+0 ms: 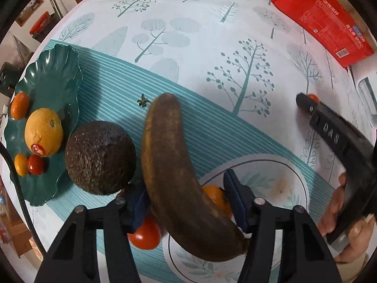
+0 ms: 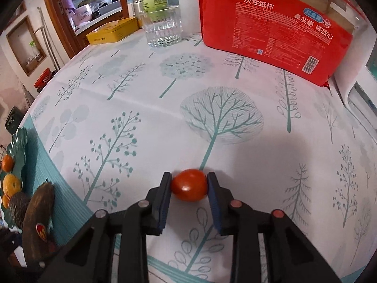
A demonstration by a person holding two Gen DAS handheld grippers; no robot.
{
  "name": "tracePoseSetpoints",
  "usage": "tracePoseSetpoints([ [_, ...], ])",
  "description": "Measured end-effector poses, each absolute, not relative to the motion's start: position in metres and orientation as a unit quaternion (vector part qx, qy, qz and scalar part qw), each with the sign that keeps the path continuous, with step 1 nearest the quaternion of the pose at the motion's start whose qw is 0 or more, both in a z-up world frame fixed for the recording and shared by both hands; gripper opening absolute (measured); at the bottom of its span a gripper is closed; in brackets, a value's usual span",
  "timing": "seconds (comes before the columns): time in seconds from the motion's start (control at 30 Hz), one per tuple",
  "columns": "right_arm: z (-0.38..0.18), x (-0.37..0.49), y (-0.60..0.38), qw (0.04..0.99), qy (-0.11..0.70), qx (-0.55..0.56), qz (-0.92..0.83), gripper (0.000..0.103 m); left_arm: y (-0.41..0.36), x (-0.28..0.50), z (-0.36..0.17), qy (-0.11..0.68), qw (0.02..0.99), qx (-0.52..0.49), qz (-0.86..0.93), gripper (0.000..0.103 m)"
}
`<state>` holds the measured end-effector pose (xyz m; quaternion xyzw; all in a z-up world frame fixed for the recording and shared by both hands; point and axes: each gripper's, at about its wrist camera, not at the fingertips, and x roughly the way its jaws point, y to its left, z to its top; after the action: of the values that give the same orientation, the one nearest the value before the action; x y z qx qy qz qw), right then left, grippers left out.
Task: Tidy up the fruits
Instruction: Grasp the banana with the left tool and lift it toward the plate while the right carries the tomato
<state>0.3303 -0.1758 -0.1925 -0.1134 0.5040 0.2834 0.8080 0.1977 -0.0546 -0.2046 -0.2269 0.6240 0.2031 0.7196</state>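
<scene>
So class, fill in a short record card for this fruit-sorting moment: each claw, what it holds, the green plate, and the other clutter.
left claw: around the brown banana, over the white plate
right claw: shut on a cherry tomato
green plate: large orange, small orange and red fruits
beside green plate: avocado
far edge: red packet, glass

a banana point(image 1: 179, 176) lies between the left gripper's point(image 1: 186, 198) fingers above a bowl point(image 1: 294, 184), an avocado point(image 1: 100, 158) just left of it beside a fruit-filled plate point(image 1: 59, 70), while a package point(image 2: 271, 30) and glass point(image 2: 162, 26) stand behind the tomato point(image 2: 189, 185) in the right gripper point(image 2: 189, 188).
</scene>
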Motion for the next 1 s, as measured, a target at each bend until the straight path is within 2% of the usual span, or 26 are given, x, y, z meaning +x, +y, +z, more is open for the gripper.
tracePoseSetpoints([
  [0.07,-0.193,0.327,-0.177,0.809,0.503,-0.115,0.283,0.030,-0.051,0.199,-0.204,0.621,0.723,-0.227,0.202,0.040],
  [0.13,-0.193,0.325,-0.178,0.809,0.502,-0.116,0.283,0.030,-0.049,0.201,-0.206,0.623,0.722,-0.229,0.196,0.038],
  [0.3,-0.193,0.320,-0.177,0.811,0.499,-0.128,0.278,0.030,-0.049,0.205,-0.209,0.642,0.715,-0.200,0.190,0.040],
  [0.37,-0.193,0.317,-0.177,0.811,0.498,-0.133,0.277,0.030,-0.051,0.210,-0.215,0.656,0.705,-0.188,0.194,0.047],
  [0.43,-0.192,0.315,-0.178,0.810,0.500,-0.133,0.277,0.030,-0.049,0.208,-0.219,0.657,0.701,-0.194,0.198,0.049],
  [0.53,-0.192,0.310,-0.183,0.808,0.505,-0.127,0.275,0.030,-0.049,0.208,-0.218,0.657,0.704,-0.188,0.193,0.049],
  [0.83,-0.189,0.284,-0.191,0.802,0.514,-0.118,0.280,0.029,-0.058,0.200,-0.212,0.646,0.723,-0.169,0.178,0.036],
  [1.0,-0.174,0.265,-0.195,0.803,0.513,-0.102,0.286,0.029,-0.058,0.182,-0.202,0.643,0.728,-0.177,0.159,0.034],
])
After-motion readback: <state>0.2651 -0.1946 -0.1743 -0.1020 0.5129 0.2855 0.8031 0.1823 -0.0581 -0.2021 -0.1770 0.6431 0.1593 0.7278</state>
